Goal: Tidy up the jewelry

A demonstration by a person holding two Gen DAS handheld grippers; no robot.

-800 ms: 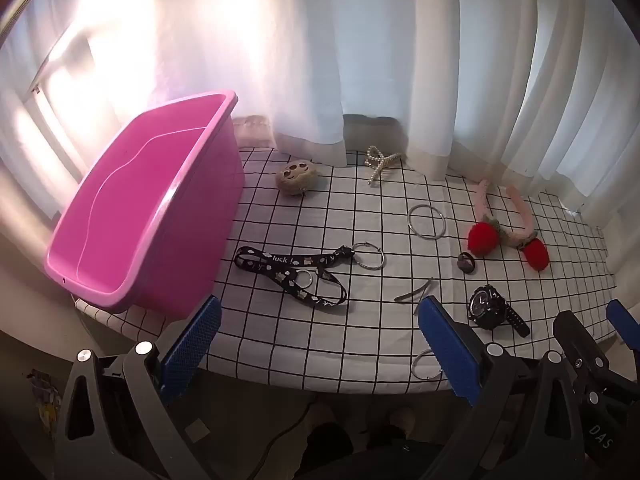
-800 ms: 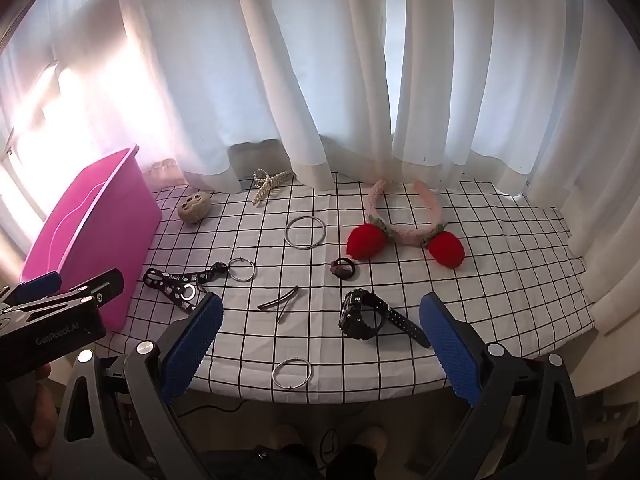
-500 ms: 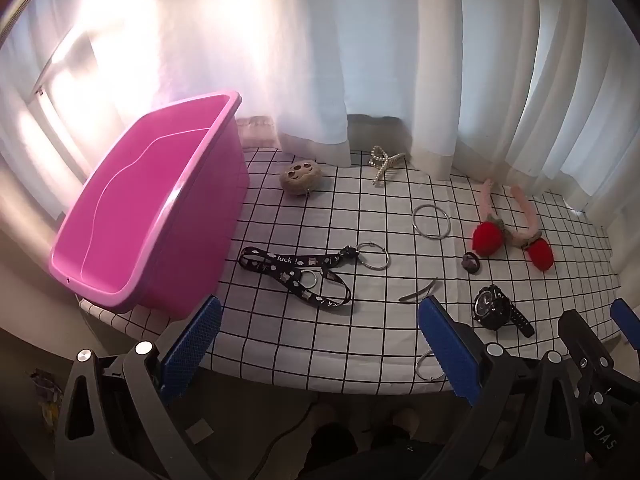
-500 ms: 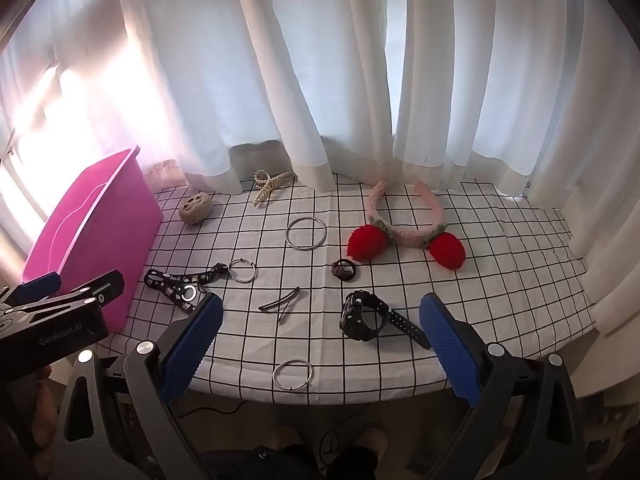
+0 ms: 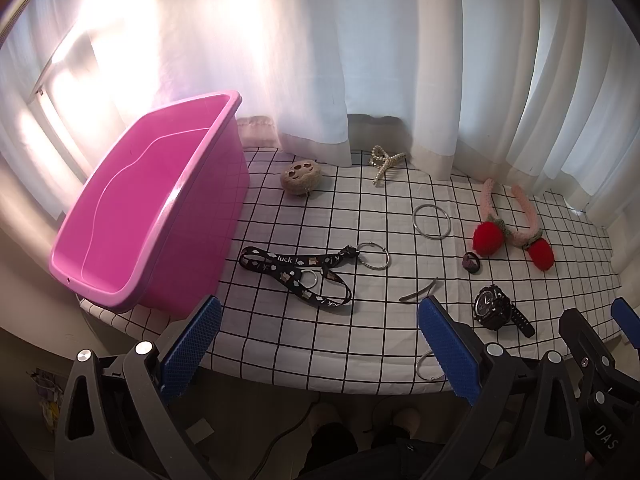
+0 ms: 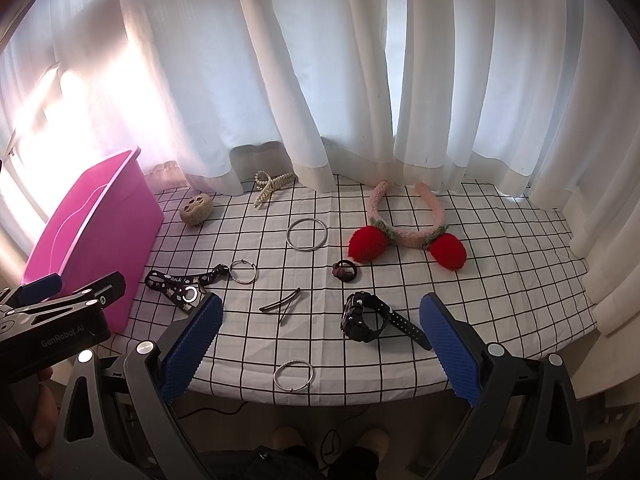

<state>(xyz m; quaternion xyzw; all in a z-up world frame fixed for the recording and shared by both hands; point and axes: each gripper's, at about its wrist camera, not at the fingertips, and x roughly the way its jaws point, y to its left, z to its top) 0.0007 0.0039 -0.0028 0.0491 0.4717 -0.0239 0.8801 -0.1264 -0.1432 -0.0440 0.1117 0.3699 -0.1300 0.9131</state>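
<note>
Jewelry lies scattered across the checked tabletop [image 6: 500, 280]: black watch [image 6: 366, 318] at lower centre of the right view, strawberry headband [image 6: 404, 224] above it, lanyard [image 5: 296, 274] mid-frame in the left view. Pink bin [image 5: 136, 216] (nothing visible inside) sits at the left. Left gripper [image 5: 320, 344] and right gripper [image 6: 320, 344] hover with jaws wide apart, gripping nothing.
</note>
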